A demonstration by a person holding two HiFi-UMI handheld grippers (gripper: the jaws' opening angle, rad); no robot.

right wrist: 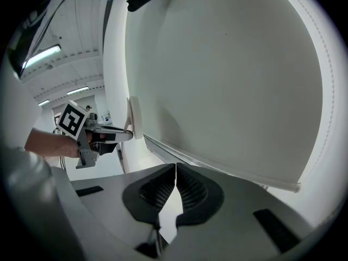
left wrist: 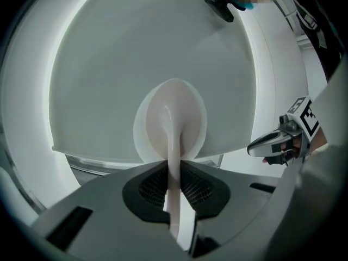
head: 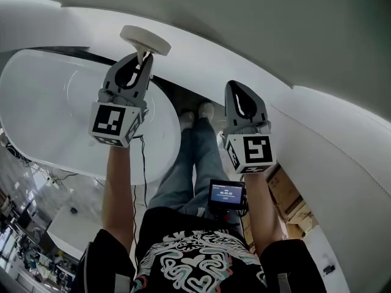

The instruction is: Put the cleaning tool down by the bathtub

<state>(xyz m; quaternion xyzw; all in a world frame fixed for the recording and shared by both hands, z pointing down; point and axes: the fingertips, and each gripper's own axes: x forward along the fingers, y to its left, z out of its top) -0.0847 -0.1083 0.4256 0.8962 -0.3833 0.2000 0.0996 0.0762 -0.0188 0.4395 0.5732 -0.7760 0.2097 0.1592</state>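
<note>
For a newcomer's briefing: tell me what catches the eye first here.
First, the white round-headed cleaning tool, clamped by its handle in the left claw near the rim of the big white bathtub on the left. Beside it, the right claw is shut and empty.

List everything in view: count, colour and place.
Cleaning tool: one, white, round head, handle held in the left gripper.
Bathtub: one, white, on the person's left.
Cardboard boxes: at least two, brown, lower right.
Small screen: one, black, at the person's waist.
Shoes: two, white, on the floor beside the tub.
Left gripper: one, grey, shut on the tool's handle.
Right gripper: one, grey, shut, empty.
</note>
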